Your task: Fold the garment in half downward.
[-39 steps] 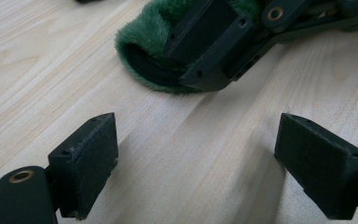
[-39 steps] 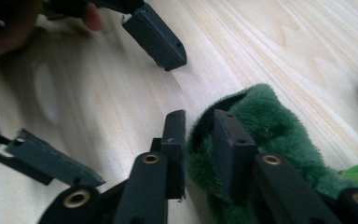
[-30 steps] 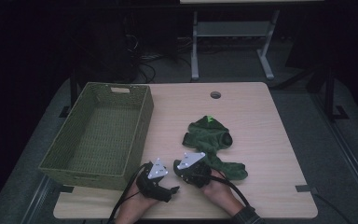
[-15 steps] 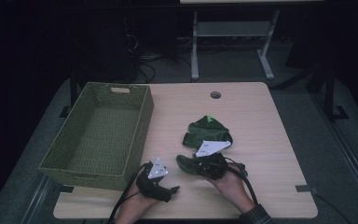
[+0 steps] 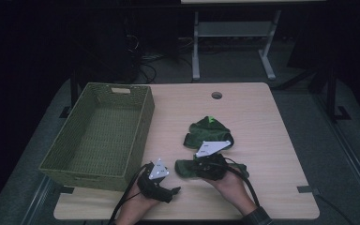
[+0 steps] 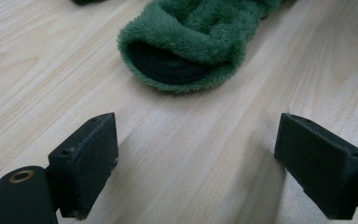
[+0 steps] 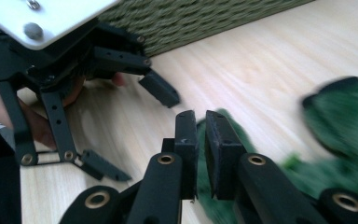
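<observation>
High view: the right gripper (image 5: pixel 193 165) has been moved onto the near green sock (image 5: pixel 187 168), jaws nearly shut and just opening; the left gripper (image 5: pixel 174 191) is held wide on the counter (image 5: pixel 272 140).

On the table (image 5: pixel 262 131) the basket (image 5: pixel 101 136) sits to my left, along the left edge. To its right, near the middle, lies one sock (image 5: pixel 208 133); a second sock (image 5: pixel 187 168) lies nearer me, just in front of the first. My left gripper (image 5: pixel 168 191) rests near the front edge, beside the basket's front corner and left of that nearer sock. My right gripper (image 5: pixel 201 165) is over the nearer sock.
</observation>
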Demonstrator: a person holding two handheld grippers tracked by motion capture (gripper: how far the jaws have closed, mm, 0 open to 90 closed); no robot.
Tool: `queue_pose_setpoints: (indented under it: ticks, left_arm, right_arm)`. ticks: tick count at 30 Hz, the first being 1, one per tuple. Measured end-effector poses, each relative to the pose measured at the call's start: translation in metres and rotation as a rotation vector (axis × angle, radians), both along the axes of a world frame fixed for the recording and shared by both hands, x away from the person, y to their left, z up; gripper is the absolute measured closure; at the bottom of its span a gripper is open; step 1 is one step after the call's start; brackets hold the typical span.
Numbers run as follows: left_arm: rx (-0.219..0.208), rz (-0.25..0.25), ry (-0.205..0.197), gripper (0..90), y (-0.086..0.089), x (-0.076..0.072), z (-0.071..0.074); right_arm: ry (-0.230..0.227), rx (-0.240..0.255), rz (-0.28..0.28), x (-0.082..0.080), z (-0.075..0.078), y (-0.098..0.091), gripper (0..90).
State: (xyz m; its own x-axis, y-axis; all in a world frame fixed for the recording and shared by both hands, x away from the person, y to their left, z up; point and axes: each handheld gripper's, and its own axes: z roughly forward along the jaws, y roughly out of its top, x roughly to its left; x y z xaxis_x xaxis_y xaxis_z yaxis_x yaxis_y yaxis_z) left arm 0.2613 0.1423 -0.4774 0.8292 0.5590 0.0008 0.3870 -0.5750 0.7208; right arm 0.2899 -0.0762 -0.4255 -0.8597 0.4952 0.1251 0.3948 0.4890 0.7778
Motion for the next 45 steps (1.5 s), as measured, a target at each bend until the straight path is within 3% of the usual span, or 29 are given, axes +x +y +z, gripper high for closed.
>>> queue_pose_setpoints:
  ticks: [6,12,14,18,21,25,30,37,45]
  left_arm:
    - [0.008,-0.003,-0.003,12.6,0.0,0.0,0.0]
    - [0.006,-0.003,-0.001,12.6,0.0,0.0,0.0]
    - [0.005,-0.002,0.0,12.6,0.0,0.0,0.0]
    - [0.007,-0.003,-0.002,12.6,0.0,0.0,0.0]
    - [0.011,-0.006,-0.006,12.6,0.001,0.0,0.0]
    - [0.002,0.0,0.0,12.6,0.0,0.0,0.0]
    - [-0.001,0.001,0.0,12.6,0.0,0.0,0.0]
    - [0.0,0.001,0.001,12.6,0.0,0.0,0.0]
    - [-0.001,0.001,0.001,12.6,0.0,0.0,0.0]
  right_arm:
    - [0.003,-0.092,0.024,0.008,-0.019,0.029,75.3]
    - [0.017,-0.178,-0.025,0.014,-0.039,0.04,71.9]
    - [-0.002,-0.18,-0.028,0.012,-0.04,0.04,73.5]
    - [-0.023,-0.199,-0.016,0.007,-0.04,0.042,84.7]
    - [-0.019,-0.2,0.003,0.005,-0.039,0.042,85.2]
    - [0.009,-0.14,0.021,0.003,-0.032,0.036,85.1]
    - [-0.004,-0.046,0.026,0.0,-0.016,0.023,84.5]
    - [-0.008,0.054,-0.04,0.0,0.002,-0.012,84.6]
    - [-0.036,0.083,-0.112,0.0,0.013,-0.046,84.3]
